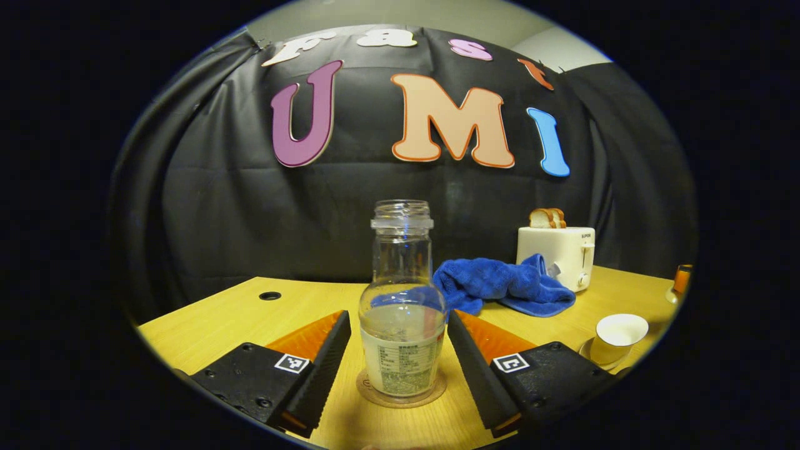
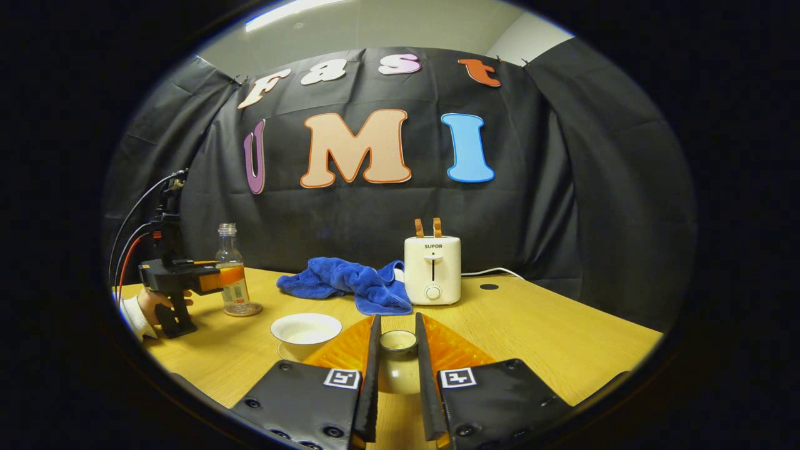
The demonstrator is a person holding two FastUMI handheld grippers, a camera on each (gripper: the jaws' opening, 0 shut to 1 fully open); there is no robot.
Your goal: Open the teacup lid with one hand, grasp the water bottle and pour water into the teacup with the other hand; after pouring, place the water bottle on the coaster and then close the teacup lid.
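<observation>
In the left gripper view, the water bottle [image 1: 403, 312] is seen upright on the coaster [image 1: 400, 392], between the spread left gripper [image 1: 400, 356] fingers, untouched. In the right gripper view, the teacup lid [image 2: 398, 341] is pinched by the right gripper [image 2: 397, 369]; the open teacup [image 2: 305, 331] stands just left on the desk [image 2: 562, 337].

Toaster [image 2: 432, 269] front: brand "SUPOR"
Water bottle [image 1: 403, 312] label: print too small to read
Gripper bodies: square coded markers, no text
</observation>
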